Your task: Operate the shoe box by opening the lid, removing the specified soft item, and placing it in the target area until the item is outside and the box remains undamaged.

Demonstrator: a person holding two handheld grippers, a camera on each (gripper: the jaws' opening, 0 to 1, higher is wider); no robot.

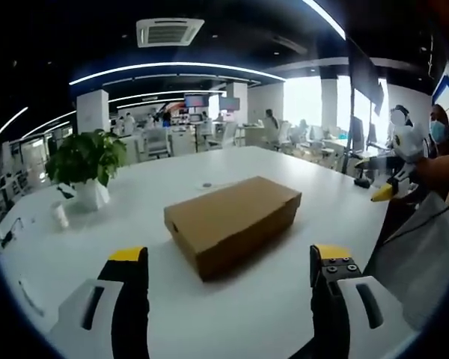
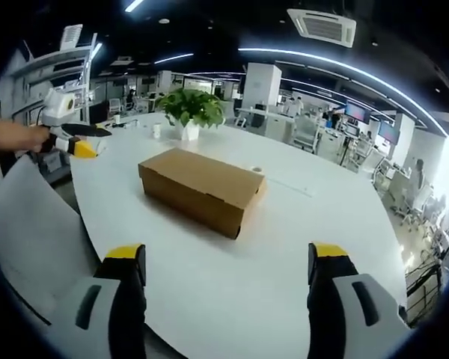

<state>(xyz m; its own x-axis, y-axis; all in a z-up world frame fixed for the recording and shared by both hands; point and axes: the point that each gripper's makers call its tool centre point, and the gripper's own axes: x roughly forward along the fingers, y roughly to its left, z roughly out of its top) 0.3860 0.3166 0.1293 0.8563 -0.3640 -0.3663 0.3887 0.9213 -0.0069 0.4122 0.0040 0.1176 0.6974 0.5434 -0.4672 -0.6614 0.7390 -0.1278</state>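
Observation:
A brown cardboard shoe box (image 1: 233,222) lies on the white table (image 1: 172,179) with its lid closed; the same shoe box (image 2: 200,187) sits mid-table in the right gripper view. My left gripper (image 1: 228,269) is open just short of the box, jaws wide apart with nothing between them. My right gripper (image 2: 226,265) is open too, a little back from the box's other side. The right gripper (image 1: 395,176) also appears at the far right of the left gripper view, held by a person. The left gripper (image 2: 73,138) appears at the left of the right gripper view.
A potted green plant (image 1: 86,164) and a small white cup (image 1: 60,215) stand on the table beyond the box; the same plant (image 2: 191,112) is behind the box in the right gripper view. Office desks and chairs fill the background. A person's white sleeve (image 2: 37,224) lies at the left.

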